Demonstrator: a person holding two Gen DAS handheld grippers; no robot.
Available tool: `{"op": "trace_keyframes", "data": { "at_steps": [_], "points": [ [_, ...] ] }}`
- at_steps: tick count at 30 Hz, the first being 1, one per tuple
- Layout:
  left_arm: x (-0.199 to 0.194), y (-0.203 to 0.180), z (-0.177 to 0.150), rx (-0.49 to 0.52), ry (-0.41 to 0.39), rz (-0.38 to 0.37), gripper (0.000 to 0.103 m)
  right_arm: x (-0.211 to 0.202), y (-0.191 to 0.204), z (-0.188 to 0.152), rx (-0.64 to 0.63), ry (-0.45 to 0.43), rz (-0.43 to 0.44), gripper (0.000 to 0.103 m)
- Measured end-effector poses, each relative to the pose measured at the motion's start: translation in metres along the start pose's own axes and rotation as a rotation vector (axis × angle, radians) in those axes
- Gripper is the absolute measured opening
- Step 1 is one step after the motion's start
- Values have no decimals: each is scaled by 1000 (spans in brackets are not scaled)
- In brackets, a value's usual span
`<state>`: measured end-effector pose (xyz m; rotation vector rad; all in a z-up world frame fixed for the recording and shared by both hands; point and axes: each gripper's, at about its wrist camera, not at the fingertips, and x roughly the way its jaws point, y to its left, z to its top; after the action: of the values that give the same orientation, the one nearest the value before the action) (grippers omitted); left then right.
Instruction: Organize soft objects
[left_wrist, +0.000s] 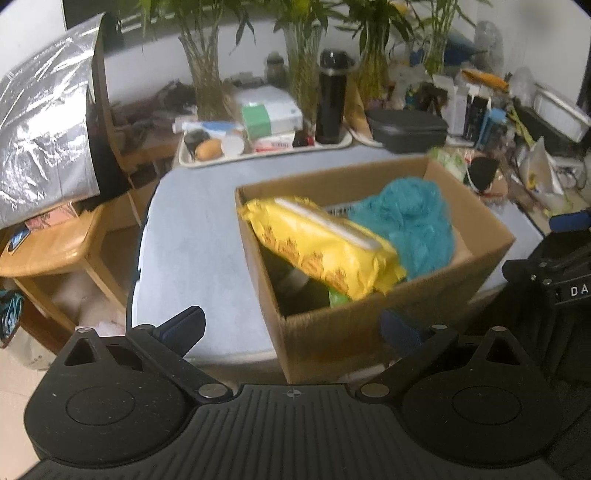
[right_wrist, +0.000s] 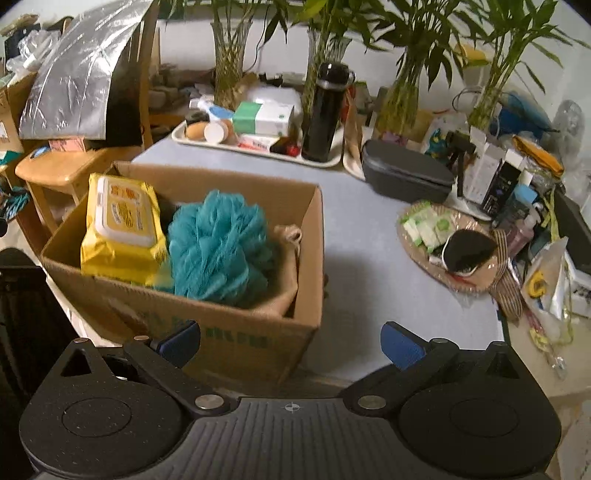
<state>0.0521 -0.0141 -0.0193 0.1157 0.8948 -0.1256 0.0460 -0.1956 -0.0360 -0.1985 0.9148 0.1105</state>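
A brown cardboard box (left_wrist: 480, 254) stands on the grey-blue table (left_wrist: 192, 229). In it lie a yellow wet-wipes pack (left_wrist: 325, 243) and a teal mesh bath sponge (left_wrist: 413, 221). My left gripper (left_wrist: 291, 328) is open and empty, just before the box's near corner. In the right wrist view the box (right_wrist: 236, 332) holds the wipes pack (right_wrist: 122, 225), the sponge (right_wrist: 218, 243) and a beige cloth bag (right_wrist: 288, 251). My right gripper (right_wrist: 291, 343) is open and empty, in front of the box's near wall.
A white tray (right_wrist: 258, 147) with a black flask (right_wrist: 325, 110), boxes and an egg stands at the back. A dark lidded case (right_wrist: 406, 173) and a woven mat (right_wrist: 443, 243) with packets lie right. A wooden chair (left_wrist: 55, 247) stands left.
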Motion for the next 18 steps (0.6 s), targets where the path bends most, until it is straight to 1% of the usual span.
{"op": "trace_keyframes", "data": {
  "at_steps": [3,6,18],
  "points": [
    [3,-3,-5,1,27,23,103,3,5,-4,-23,15,-16,103],
    [6,-5,-8,6,49,28,103,4,7,-6,-36,27,-21,103],
    [9,-9,-14,-14,82,-10,103,7,10,-12,-42,54,6,103]
  ]
}}
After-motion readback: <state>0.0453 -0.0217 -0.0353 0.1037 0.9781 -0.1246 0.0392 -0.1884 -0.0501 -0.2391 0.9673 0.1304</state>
